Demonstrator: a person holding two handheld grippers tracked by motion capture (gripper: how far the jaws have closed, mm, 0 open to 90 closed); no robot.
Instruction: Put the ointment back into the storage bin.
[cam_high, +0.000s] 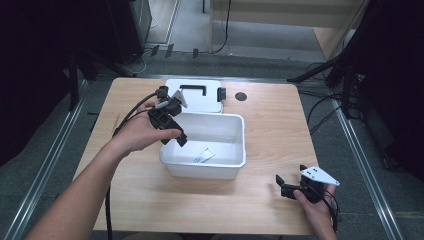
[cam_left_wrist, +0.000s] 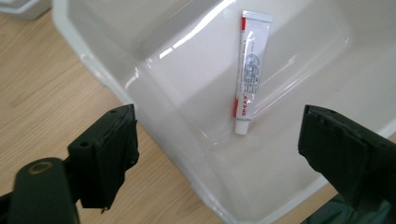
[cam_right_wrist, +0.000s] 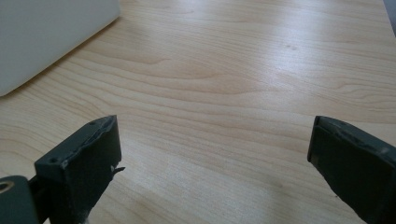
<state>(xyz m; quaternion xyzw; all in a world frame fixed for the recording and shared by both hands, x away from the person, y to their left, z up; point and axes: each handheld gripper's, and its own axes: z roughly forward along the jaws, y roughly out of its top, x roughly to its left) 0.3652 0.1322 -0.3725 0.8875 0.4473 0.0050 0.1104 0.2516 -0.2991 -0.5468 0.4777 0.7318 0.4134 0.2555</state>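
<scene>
We hover left gripper (cam_high: 176, 136) over near-left corner of white bin (cam_high: 239, 165), jaws spread wide, nothing between them. Tube (cam_left_wrist: 250, 71) lies flat on bin floor, free of our pads: drop-off looks done. Right gripper (cam_high: 284, 186) rests on bare table (cam_high: 270, 120), well apart from bin, jaws gaping, empty. Bin lid (cam_high: 210, 106) lies behind bin, so closing probably remains.

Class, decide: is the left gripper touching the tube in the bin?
Apart. In the left gripper view the left gripper has its jaws wide open above the tube, which lies flat on the bin floor, clear of both.
</scene>
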